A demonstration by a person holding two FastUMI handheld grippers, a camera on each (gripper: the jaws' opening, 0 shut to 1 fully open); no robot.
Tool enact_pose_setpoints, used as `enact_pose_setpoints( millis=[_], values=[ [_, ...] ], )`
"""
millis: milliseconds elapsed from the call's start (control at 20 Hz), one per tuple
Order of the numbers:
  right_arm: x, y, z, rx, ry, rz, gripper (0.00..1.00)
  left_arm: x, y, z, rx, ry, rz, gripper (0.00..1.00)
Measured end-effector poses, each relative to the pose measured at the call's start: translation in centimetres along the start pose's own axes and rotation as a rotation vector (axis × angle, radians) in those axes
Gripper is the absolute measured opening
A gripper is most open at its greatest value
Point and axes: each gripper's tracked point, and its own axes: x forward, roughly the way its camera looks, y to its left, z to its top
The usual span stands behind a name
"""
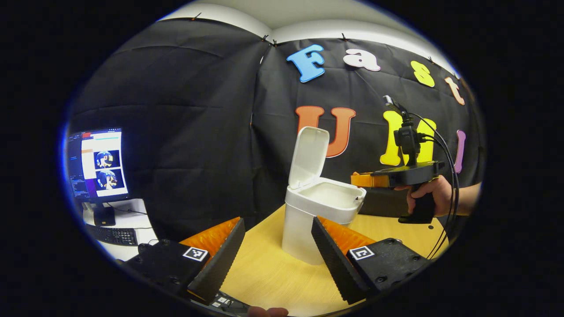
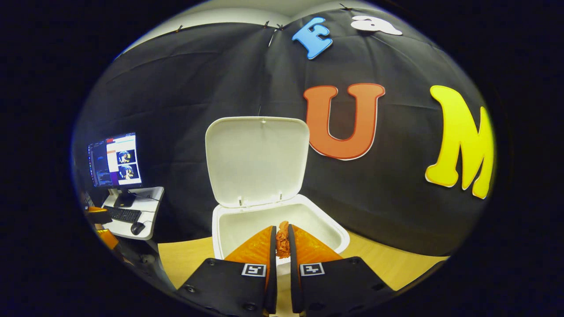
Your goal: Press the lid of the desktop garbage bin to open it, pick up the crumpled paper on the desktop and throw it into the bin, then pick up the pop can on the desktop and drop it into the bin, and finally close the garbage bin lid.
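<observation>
The white desktop bin (image 1: 304,229) stands on the wooden table (image 1: 269,277) with its lid (image 1: 308,154) swung up and open. My left gripper (image 1: 277,222) hovers open and empty just in front of the bin. To the bin's right, a hand holds my right gripper (image 1: 356,178) at rim height. In the right gripper view the right gripper (image 2: 282,229) is shut on a small crumpled orange-brown wad of paper (image 2: 282,242), held above the open bin (image 2: 339,237), close to its near rim. The raised lid (image 2: 257,160) stands behind it.
A monitor (image 1: 99,165) and keyboard (image 1: 112,235) sit on a white side desk to the left, with a mouse (image 2: 137,228) beside them. Black cloth walls close in behind the bin. Cables (image 1: 445,176) hang from the right gripper.
</observation>
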Motion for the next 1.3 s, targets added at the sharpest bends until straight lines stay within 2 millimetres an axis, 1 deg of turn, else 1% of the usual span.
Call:
enact_pose_setpoints(
  millis=[50, 100, 150, 200, 250, 300, 400, 500, 550, 600, 650, 750, 850, 900, 1050, 1150, 1300],
  values=[
    [0.6, 0.1, -0.3, -0.002, 0.009, -0.002, 0.16, -0.1, 0.5, -0.1, -0.001, 0.001, 0.012, 1.0],
    [1.1, 0.3, -0.6, -0.007, 0.019, -0.01, 0.16, -0.2, 0.7, -0.2, -0.004, 0.003, 0.018, 1.0],
    [1.4, 0.2, -0.8, -0.016, 0.025, -0.017, 0.2, -0.3, 0.8, -0.3, -0.008, 0.004, 0.021, 1.0],
    [1.6, 0.0, -1.0, -0.027, 0.029, -0.023, 0.22, -0.2, 0.9, -0.5, -0.011, 0.007, 0.021, 1.0],
    [1.7, -0.1, -1.2, -0.032, 0.035, -0.028, 0.28, -0.3, 0.9, -0.5, -0.011, 0.009, 0.023, 1.0],
    [2.0, 0.0, -1.3, -0.032, 0.042, -0.035, 0.29, -0.3, 1.1, -0.5, -0.009, 0.009, 0.027, 1.0],
    [2.2, 0.0, -1.3, -0.023, 0.046, -0.037, 0.39, -0.1, 1.3, -0.4, 0.001, 0.004, 0.036, 1.0],
    [1.8, 0.0, -1.2, -0.013, 0.042, -0.038, 0.47, 0.1, 0.8, -0.2, 0.007, 0.0, 0.026, 1.0],
    [1.4, -0.1, -0.9, -0.004, 0.037, -0.039, 0.57, 0.3, 0.4, 0.0, 0.011, -0.005, 0.015, 1.0],
    [0.8, -0.1, -0.5, 0.011, 0.022, -0.036, 0.6, 0.5, 0.0, 0.2, 0.017, -0.014, 0.005, 1.0],
    [0.0, -0.3, 0.2, 0.026, 0.003, -0.037, 0.67, 0.7, -0.4, 0.4, 0.025, -0.018, -0.007, 1.0],
    [-1.6, -1.0, 1.1, 0.045, -0.037, -0.048, 0.77, 1.1, -1.1, 0.7, 0.035, -0.035, -0.024, 1.0],
    [-3.4, -1.9, 2.0, 0.062, -0.073, -0.071, 0.81, 1.5, -2.8, 1.2, 0.041, -0.056, -0.069, 1.0],
    [-4.5, -2.6, 2.4, 0.072, -0.091, -0.086, 0.81, 1.6, -3.7, 1.5, 0.042, -0.064, -0.103, 1.0],
    [-7.9, -4.6, 3.1, 0.092, -0.145, -0.127, 0.87, 2.0, -6.5, 1.7, 0.054, -0.078, -0.182, 1.0],
    [-9.9, -6.4, 2.5, 0.093, -0.149, -0.167, 0.87, 2.2, -8.3, 1.4, 0.062, -0.077, -0.228, 1.0],
    [-13.4, -8.9, 1.3, 0.121, -0.163, -0.224, 0.88, 2.2, -11.6, 0.8, 0.08, -0.073, -0.302, 1.0]
  ],
)
